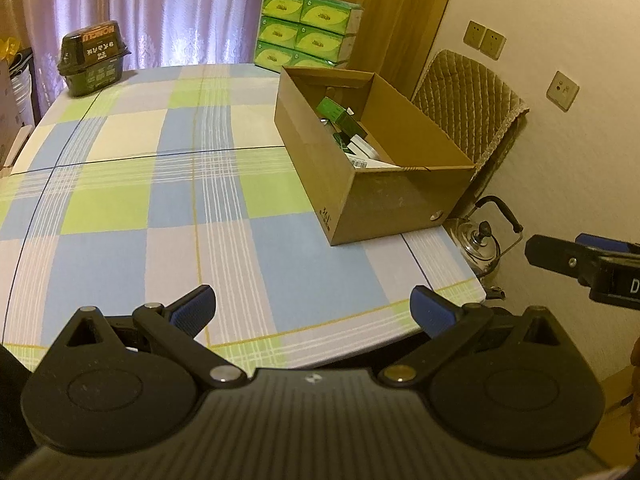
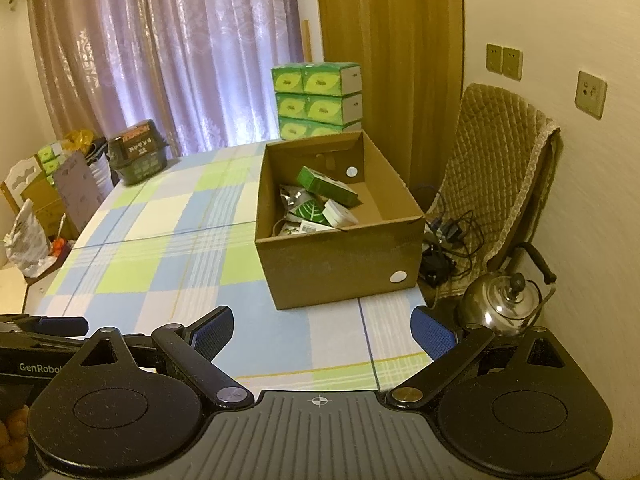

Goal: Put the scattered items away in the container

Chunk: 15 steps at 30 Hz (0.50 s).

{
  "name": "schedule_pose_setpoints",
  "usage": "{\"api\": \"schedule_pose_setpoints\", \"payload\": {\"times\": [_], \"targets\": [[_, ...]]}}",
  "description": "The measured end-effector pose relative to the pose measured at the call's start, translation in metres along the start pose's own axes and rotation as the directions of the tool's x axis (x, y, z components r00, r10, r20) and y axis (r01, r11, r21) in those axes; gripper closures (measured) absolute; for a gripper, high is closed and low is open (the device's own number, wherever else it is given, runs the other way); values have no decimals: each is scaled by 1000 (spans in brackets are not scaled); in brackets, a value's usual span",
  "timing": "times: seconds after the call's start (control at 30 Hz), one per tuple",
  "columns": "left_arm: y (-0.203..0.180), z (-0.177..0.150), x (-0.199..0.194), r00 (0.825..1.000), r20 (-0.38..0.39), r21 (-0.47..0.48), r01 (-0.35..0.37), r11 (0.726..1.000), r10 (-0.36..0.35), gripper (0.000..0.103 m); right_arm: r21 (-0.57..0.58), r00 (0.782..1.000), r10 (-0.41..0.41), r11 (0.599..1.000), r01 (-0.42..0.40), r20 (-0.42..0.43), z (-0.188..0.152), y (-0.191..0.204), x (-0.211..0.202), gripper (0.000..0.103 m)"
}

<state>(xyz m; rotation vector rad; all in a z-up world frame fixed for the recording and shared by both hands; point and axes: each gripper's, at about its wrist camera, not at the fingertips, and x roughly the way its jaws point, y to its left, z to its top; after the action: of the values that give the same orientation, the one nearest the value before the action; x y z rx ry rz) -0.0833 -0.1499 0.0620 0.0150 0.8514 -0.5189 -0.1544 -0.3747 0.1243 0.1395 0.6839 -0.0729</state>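
Both tools — left tool and right tool — are wide open and hold nothing. The cardboard box stands ahead of them on the bench, items already inside. Risk — reaching for the far dark container may bump the box.

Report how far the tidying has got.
Done, it seems: small items, among them a green carton and a white round thing, lie inside the cardboard box. In hand: nothing; the left hand-held gripper and right hand-held gripper are both open and empty. Left: perhaps only the dark tub on the tablecloth.
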Motion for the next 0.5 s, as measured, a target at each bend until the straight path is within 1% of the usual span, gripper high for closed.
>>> {"api": "schedule_pose_setpoints", "payload": {"times": [0.27, 0.5], "targets": [[4, -3, -10, 1000, 25, -25, 6, 1000, -5, 1, -16, 1000, 3, 1000, -3, 9, -6, 9, -7, 3], [6, -1, -18, 999, 50, -31, 5, 999, -4, 1, -29, 999, 7, 1000, -6, 31, -2, 16, -12, 3]]}}
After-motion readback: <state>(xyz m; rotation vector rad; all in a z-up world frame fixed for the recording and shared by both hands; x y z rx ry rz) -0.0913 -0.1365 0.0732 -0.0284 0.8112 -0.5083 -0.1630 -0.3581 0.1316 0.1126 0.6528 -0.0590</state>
